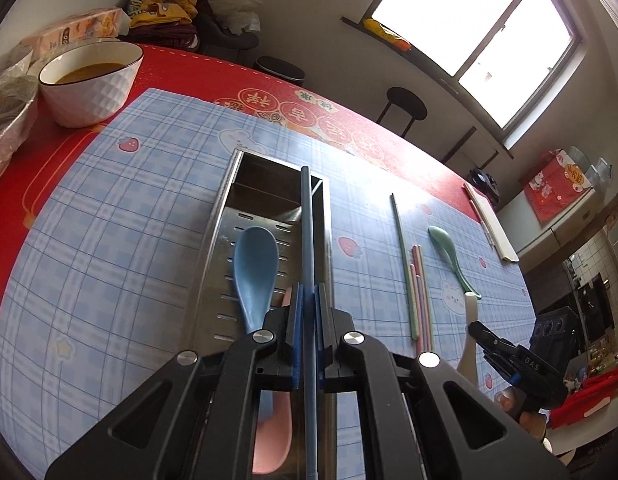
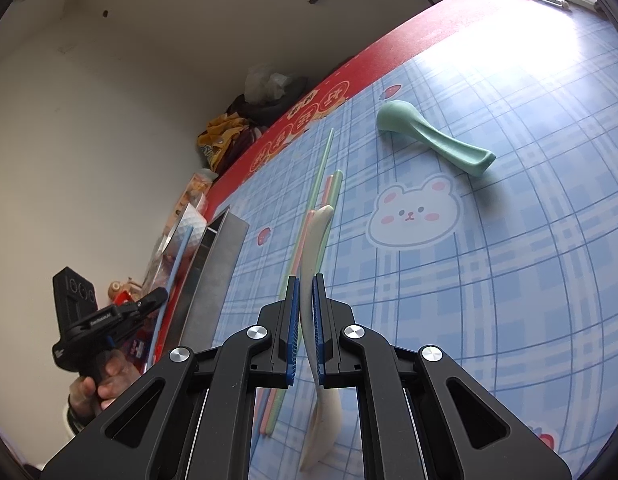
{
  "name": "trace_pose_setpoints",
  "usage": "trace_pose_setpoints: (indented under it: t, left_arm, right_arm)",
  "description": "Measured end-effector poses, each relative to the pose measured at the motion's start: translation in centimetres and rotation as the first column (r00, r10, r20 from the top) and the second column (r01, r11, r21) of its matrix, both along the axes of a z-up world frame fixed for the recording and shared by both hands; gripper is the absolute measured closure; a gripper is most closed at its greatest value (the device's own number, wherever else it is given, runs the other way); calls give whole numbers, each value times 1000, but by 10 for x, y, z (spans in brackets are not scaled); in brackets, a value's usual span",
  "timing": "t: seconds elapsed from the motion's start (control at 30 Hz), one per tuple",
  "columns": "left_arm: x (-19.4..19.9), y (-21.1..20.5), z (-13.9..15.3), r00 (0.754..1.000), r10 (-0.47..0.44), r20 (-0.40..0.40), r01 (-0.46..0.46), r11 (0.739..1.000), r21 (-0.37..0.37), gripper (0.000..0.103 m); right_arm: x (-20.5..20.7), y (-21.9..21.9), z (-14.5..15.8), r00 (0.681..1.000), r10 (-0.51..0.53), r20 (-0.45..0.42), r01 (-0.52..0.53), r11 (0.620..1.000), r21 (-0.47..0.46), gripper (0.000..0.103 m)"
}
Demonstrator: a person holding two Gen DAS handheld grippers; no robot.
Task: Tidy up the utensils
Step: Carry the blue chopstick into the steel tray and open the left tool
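The left gripper is clamped on a blue chopstick, held above the steel utensil tray where a blue spoon and a pink spoon already lie. The chopstick looks thin, stiff, light and probably slick, so a grip near mid-length should keep it from pivoting. The right gripper has its pads closed on the handle of a white spoon, over the blue checked mat. Beside it lie the pink and green chopsticks, with a green spoon further off
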State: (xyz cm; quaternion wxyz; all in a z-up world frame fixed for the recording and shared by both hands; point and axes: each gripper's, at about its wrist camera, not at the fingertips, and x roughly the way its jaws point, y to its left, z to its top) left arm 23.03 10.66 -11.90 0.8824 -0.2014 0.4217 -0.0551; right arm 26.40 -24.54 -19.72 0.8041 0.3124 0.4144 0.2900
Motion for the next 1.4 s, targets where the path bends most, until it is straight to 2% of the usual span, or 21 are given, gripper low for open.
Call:
trace_pose_setpoints:
  t: [0.17, 0.5, 0.8, 1.1, 1.2, 1.4]
  left_arm:
    - [3, 4, -14, 998, 2, -55, 6, 990, 141, 97]
    - [13, -7, -24, 995, -9, -98, 35, 961, 273, 97]
    - [15, -6, -26, 994, 12, -113, 24, 950, 311, 97]
    - [12, -12, -24, 993, -21, -113, 56, 945, 321, 97]
    - [7, -13, -19, 995, -31, -95, 60, 945, 323, 97]
    - [-17, -17, -3, 997, -83, -4, 80, 947, 312, 94]
  right_arm:
    - [0, 0, 0, 1000, 2, 0, -2, 1000, 0, 96]
    - [1, 0, -2, 1000, 3, -2, -3, 1000, 2, 96]
    - [1, 0, -1, 1000, 3, -3, -3, 1000, 3, 96]
    - [0, 0, -1, 1000, 1, -3, -1, 1000, 3, 96]
    - [0, 0, -1, 1000, -1, -2, 1, 1000, 4, 96]
    - [-2, 1, 1, 1000, -4, 2, 4, 1000, 7, 96]
